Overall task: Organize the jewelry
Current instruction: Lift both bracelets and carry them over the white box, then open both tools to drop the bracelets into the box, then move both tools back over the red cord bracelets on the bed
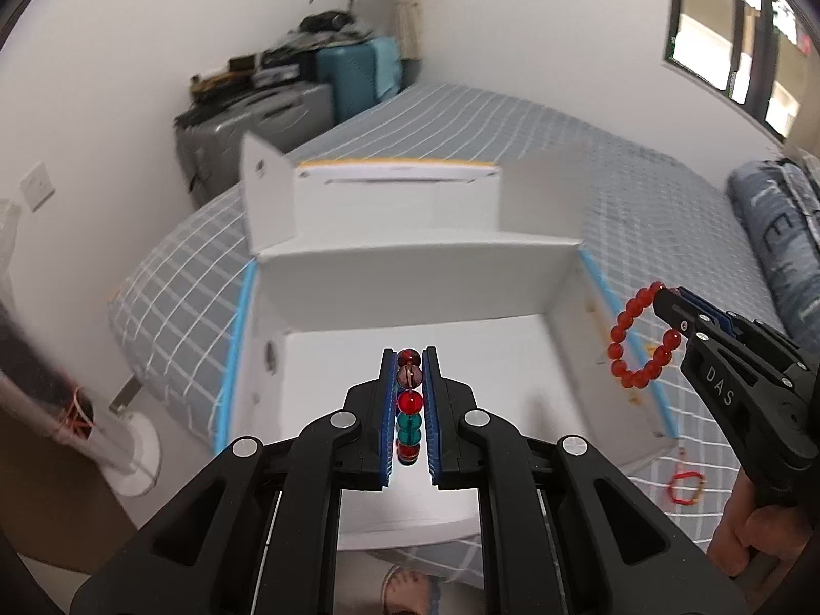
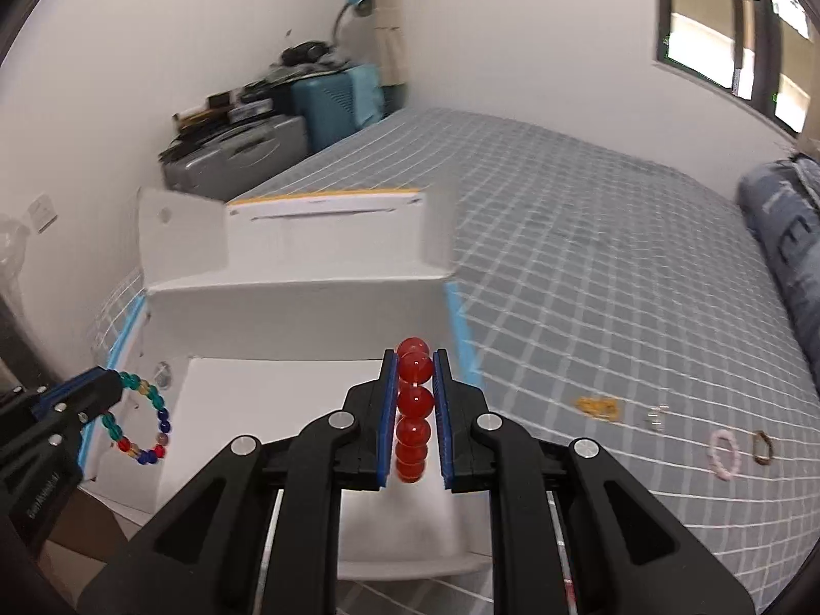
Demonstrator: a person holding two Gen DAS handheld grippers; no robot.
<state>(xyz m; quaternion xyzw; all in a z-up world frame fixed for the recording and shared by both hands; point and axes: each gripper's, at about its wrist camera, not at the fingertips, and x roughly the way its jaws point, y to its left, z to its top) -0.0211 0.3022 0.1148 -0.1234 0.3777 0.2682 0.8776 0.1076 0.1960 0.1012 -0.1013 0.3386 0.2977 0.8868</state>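
Bracelets hang from both grippers above the open white box that sits on the checked bed. The left gripper has its fingers closed tight on a multicoloured bead bracelet, held over the box's left side. The right gripper has its fingers clamped on a red bead bracelet, held over the box's right wall. To the right of the box, on the bed, lie a pink bracelet, a brown ring-shaped piece and a yellow piece.
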